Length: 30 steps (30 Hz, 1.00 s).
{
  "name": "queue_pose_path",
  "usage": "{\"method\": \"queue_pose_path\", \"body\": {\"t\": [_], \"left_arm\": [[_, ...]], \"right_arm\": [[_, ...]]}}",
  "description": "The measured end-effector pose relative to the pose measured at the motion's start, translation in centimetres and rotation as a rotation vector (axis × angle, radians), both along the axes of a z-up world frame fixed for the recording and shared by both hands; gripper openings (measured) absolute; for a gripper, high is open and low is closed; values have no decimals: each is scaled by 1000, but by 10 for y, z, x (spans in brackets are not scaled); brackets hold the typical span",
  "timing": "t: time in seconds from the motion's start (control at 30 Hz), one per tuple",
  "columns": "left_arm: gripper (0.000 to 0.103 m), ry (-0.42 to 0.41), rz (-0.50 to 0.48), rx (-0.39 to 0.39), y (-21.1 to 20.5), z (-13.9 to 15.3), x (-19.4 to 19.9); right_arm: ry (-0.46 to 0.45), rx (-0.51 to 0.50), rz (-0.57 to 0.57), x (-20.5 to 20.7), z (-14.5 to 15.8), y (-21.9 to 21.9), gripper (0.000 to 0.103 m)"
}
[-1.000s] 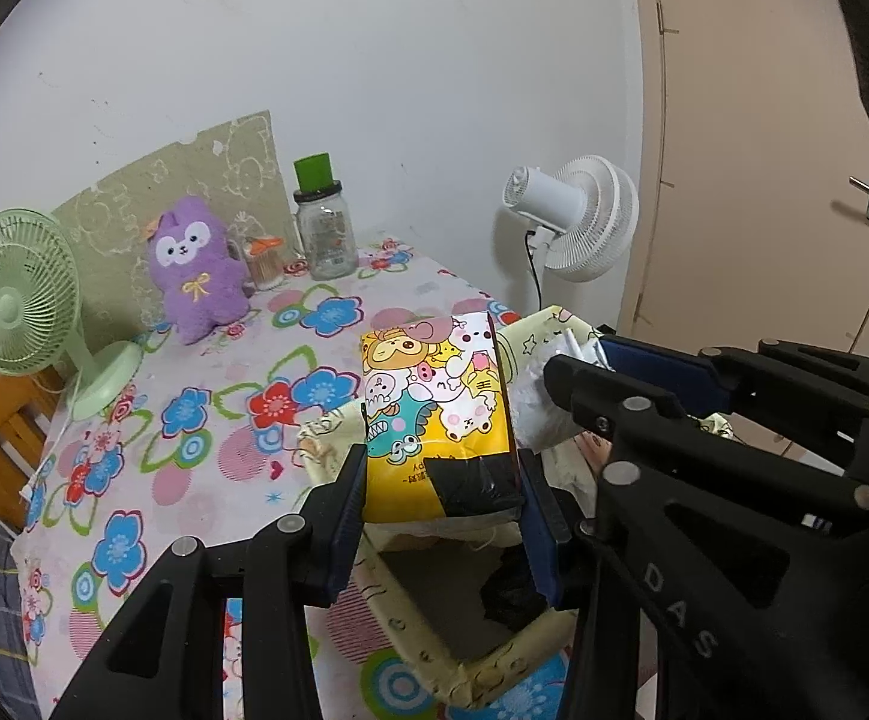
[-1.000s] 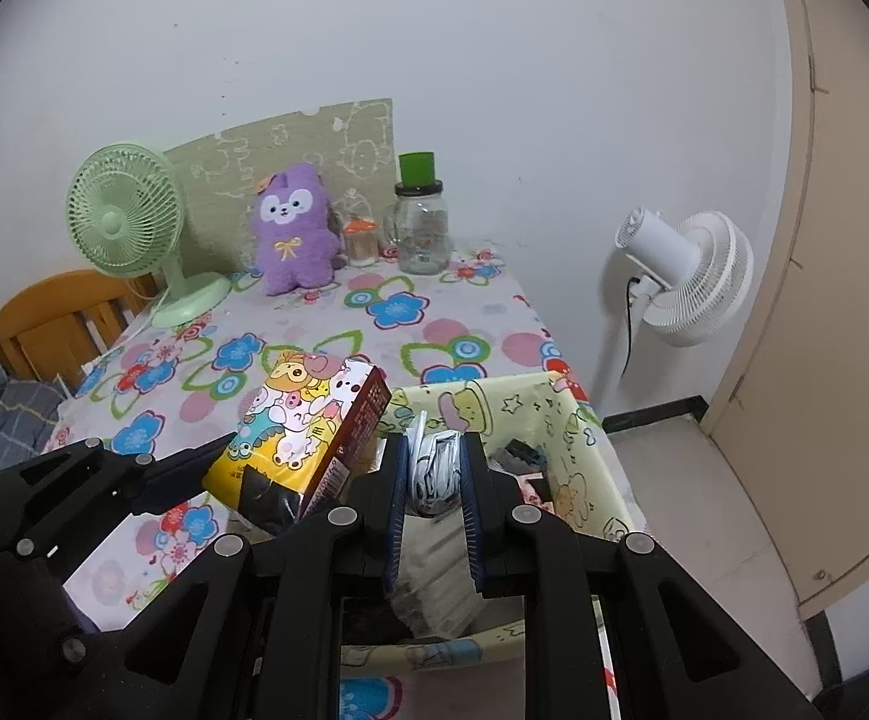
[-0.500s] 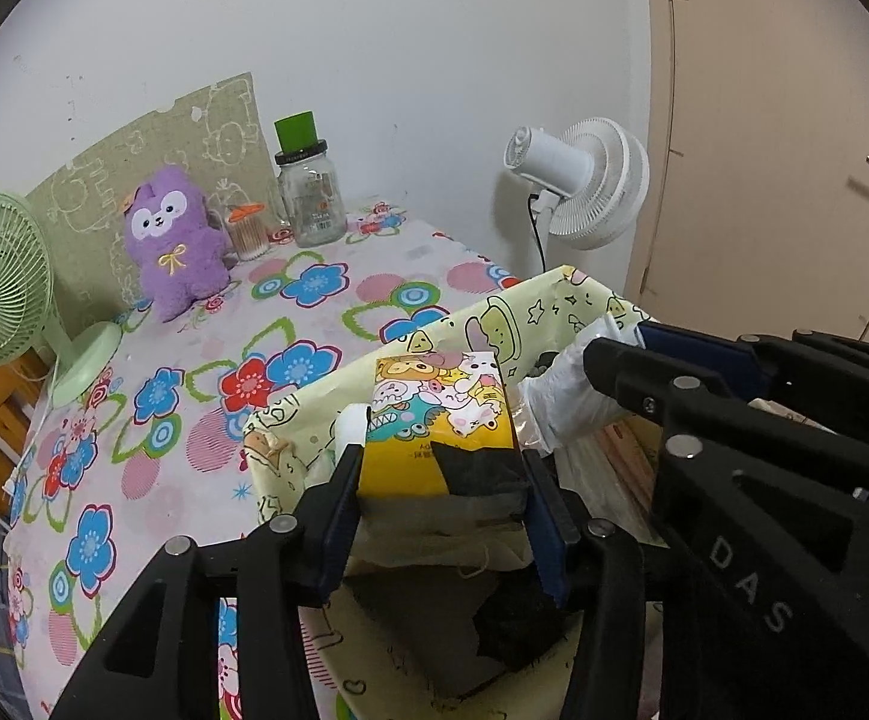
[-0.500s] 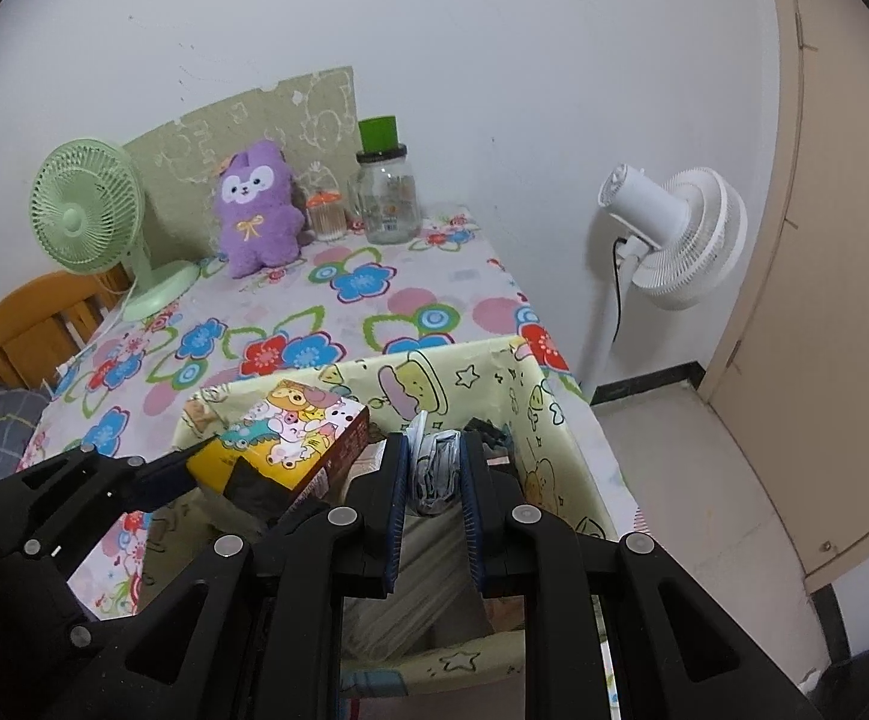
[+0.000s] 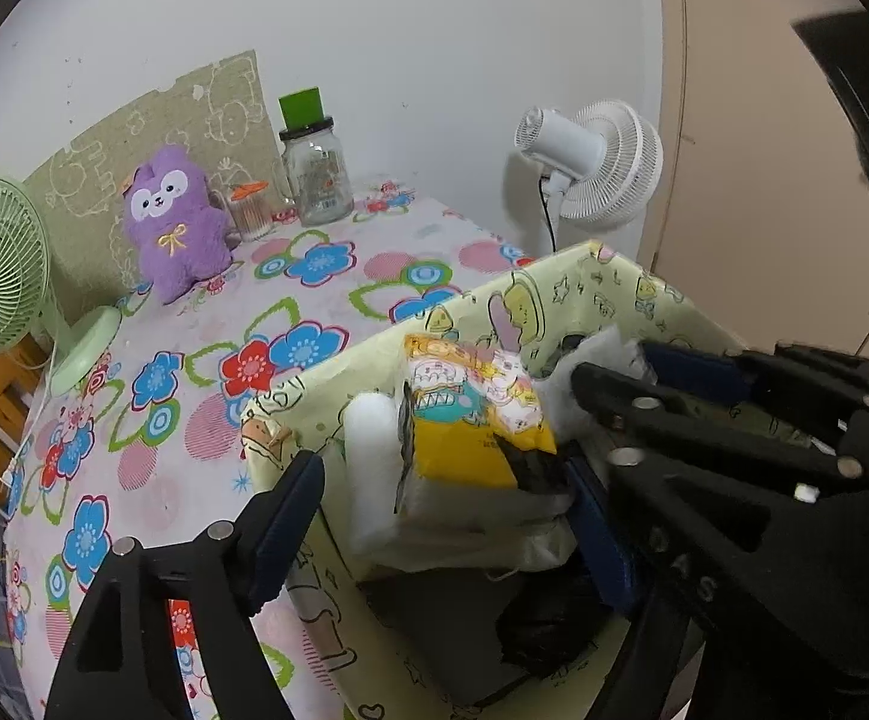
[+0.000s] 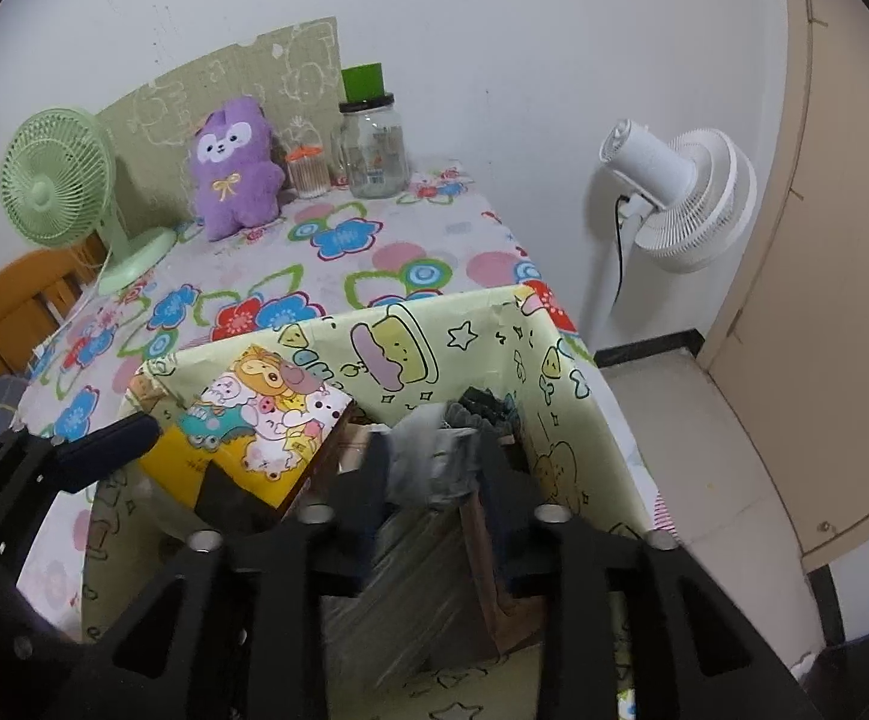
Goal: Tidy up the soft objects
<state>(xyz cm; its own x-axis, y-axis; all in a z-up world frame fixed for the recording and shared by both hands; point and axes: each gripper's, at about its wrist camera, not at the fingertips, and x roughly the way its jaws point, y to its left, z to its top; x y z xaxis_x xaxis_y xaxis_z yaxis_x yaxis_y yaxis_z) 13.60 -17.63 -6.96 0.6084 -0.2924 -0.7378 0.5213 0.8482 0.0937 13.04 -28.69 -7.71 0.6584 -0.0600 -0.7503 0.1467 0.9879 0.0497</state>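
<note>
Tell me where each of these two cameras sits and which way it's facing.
Left wrist: on the left gripper, looking down into the pale yellow cartoon-print storage box at the yellow cartoon-animal tissue pack; its opening black fingers show.
Right wrist: on the right gripper, looking into the box over a clear plastic-wrapped bundle; its opening fingers show.
Shared: box, tissue pack, purple plush toy, green fan, white fan.

Tissue pack (image 5: 473, 420) in box (image 5: 560, 282) (on table (image 5: 206, 324))
</note>
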Motion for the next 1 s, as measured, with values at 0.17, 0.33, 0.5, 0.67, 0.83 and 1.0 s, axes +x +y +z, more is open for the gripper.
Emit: {"method": "queue_pose_path", "body": {"t": [0.17, 0.33, 0.5, 0.67, 0.83, 1.0], "left_arm": [[85, 3, -9, 6, 0, 2, -4], [90, 15, -14, -12, 2, 6, -7], [93, 2, -12, -13, 4, 11, -15], [96, -20, -11, -16, 8, 17, -24], [98, -40, -11, -18, 13, 23, -33], [98, -39, -3, -10, 20, 26, -40]], "right_arm": [[-6, -9, 5, -1, 2, 4, 77], [-19, -15, -8, -7, 8, 3, 79], [-40, -29, -20, -17, 15, 4, 83], [-86, -51, -7, -31, 25, 11, 88], [-111, -71, 2, -42, 33, 18, 90], [-134, -88, 9, -51, 39, 29, 94]]}}
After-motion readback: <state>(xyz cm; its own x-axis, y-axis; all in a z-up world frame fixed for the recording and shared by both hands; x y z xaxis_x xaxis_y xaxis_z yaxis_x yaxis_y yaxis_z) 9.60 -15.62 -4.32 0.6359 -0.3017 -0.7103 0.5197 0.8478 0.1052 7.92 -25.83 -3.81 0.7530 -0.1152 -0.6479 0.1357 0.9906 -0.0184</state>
